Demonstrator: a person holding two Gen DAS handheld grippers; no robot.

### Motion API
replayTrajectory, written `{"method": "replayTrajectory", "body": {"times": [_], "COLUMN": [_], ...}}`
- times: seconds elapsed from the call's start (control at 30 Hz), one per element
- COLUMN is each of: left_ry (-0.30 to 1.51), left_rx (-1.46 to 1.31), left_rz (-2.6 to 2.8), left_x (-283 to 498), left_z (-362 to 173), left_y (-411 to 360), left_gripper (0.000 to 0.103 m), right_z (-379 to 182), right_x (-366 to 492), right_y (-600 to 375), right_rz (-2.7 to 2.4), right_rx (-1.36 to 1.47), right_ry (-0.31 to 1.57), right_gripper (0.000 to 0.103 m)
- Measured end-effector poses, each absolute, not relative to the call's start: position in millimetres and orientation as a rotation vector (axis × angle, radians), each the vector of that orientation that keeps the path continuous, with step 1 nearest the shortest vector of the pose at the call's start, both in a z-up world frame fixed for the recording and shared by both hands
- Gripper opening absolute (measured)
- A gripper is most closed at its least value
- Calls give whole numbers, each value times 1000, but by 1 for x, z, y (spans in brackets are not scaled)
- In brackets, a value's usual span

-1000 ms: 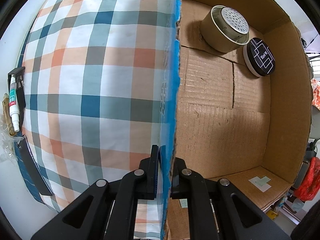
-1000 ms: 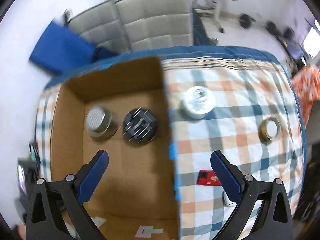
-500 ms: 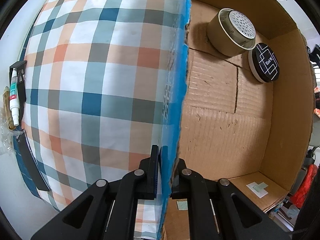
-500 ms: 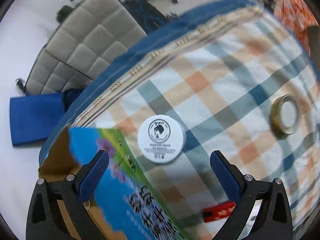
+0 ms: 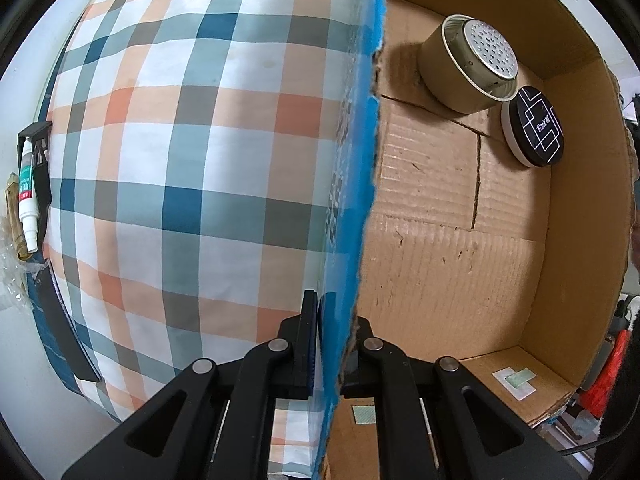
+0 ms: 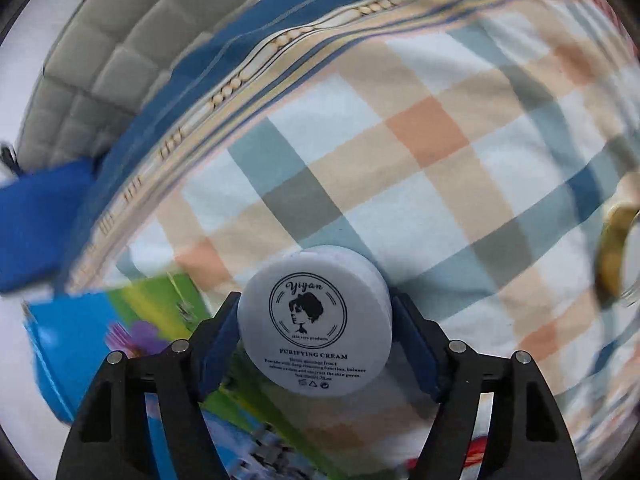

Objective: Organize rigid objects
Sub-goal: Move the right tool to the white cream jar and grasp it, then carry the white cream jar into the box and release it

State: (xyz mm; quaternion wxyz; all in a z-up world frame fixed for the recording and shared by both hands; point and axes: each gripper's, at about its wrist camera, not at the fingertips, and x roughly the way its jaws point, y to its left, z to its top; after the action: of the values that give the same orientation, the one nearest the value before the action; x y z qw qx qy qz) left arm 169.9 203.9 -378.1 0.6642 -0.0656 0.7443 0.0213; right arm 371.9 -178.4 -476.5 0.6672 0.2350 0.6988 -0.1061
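Two grippers in use. Left gripper (image 5: pixel 334 344): clamped on the cardboard box (image 5: pixel 460 264) wall; perforated-top tin (image 5: pixel 468 66) and black-lidded jar (image 5: pixel 534 126) lie far ahead, right. Right gripper (image 6: pixel 316 340): white cream jar (image 6: pixel 316 320) between its pads, apparently gripped, though blur hides contact. Risk: the smooth round jar slipping out if pad pressure is light.

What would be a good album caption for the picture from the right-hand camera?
The right gripper closes around a white cream jar on the plaid tablecloth, beside the colourful printed box wall.
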Motion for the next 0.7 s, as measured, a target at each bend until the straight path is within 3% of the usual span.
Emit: {"method": "replayTrajectory", "body": {"times": [0.23, 0.7], "left_ry": [1687, 1685], "left_rx": [-133, -121], "left_rz": [53, 62], "left_x": [172, 172], "left_z": [-380, -376], "left_y": [197, 191], "left_gripper": [5, 5], "right_z": [-475, -498], "right_x": [350, 346], "right_y": [-169, -171], "right_rz": [-163, -206], "right_rx": [264, 280], "right_ry": [1711, 1696], "right_gripper": [74, 74]}}
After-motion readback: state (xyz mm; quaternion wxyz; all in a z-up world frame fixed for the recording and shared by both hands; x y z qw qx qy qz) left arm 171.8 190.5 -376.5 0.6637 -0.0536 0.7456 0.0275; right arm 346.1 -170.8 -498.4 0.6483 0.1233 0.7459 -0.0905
